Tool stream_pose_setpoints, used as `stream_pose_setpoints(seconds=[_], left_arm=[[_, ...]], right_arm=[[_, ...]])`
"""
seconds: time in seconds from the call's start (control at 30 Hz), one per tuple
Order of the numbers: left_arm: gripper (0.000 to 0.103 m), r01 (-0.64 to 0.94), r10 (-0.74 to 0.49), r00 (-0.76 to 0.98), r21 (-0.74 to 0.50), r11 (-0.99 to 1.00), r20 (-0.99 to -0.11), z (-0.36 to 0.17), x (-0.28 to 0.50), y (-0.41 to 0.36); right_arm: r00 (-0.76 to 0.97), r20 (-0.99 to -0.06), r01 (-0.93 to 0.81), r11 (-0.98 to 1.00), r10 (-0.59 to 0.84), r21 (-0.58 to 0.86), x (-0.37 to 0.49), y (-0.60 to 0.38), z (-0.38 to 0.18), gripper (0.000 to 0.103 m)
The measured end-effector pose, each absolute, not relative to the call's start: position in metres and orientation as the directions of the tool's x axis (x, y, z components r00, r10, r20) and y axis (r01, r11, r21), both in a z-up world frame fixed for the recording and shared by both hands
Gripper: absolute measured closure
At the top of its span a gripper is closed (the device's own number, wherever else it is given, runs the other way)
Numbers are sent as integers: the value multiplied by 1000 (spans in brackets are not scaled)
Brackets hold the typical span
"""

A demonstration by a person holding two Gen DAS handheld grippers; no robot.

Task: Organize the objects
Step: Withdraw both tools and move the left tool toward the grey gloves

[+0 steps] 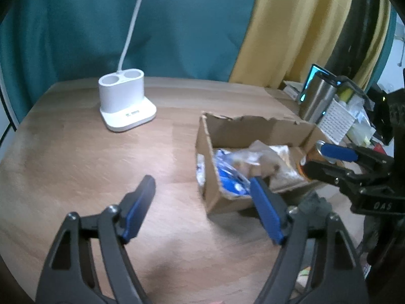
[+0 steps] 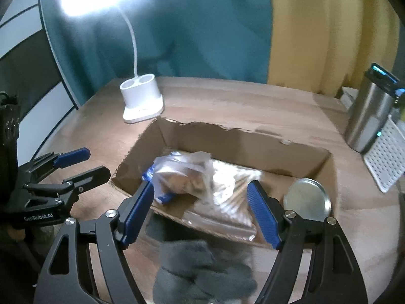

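Two grippers in frame, both with jaws spread apart and nothing between the blue pads. Left gripper [image 1: 202, 202] hovers over the bare wooden table [image 1: 88, 157], just left of the cardboard box [image 1: 210, 177]; its right finger overlaps the box's near corner in the left wrist view, contact cannot be confirmed. Right gripper [image 2: 201, 205] hangs over the near edge of the box, fingers straddling the contents. Box is open-topped with a torn, ragged rear rim, sitting mid-table. Inside: a crumpled clear plastic bag [image 2: 184, 174] with brownish contents lying on top of a flat clear packet [image 2: 227, 202], a blue-and-white wrapper [image 2: 162, 195] at the left end, and a can [image 2: 307, 200] standing upright in the right end, silver lid facing up. From the left wrist view the can shows an orange side and sits right behind the right gripper's fingertips. Grey crumpled cloth [image 2: 202, 273] lies outside the box, on the table just in front of its near wall, below the right gripper. White desk lamp [image 2: 141, 101], lit, stands behind the box at the far left of the table. Steel tumbler [image 2: 367, 119] and a white perforated tray [image 2: 384, 162] stand at the right edge, apart from the box.
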State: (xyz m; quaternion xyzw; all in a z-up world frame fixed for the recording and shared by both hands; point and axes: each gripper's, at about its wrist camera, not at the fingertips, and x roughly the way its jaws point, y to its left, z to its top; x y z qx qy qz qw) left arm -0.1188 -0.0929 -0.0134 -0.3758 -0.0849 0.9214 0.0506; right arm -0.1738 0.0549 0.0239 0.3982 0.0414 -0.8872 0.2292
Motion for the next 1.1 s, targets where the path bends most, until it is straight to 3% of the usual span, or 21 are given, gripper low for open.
stream_pose_setpoints(seconds=[1.1], left_arm=[[24,-137,222,-654,-176,-975,-723,-27,-90,-2]], right_arm=[[-609,-715,338,-928,-343,158,-114,149,4,24]])
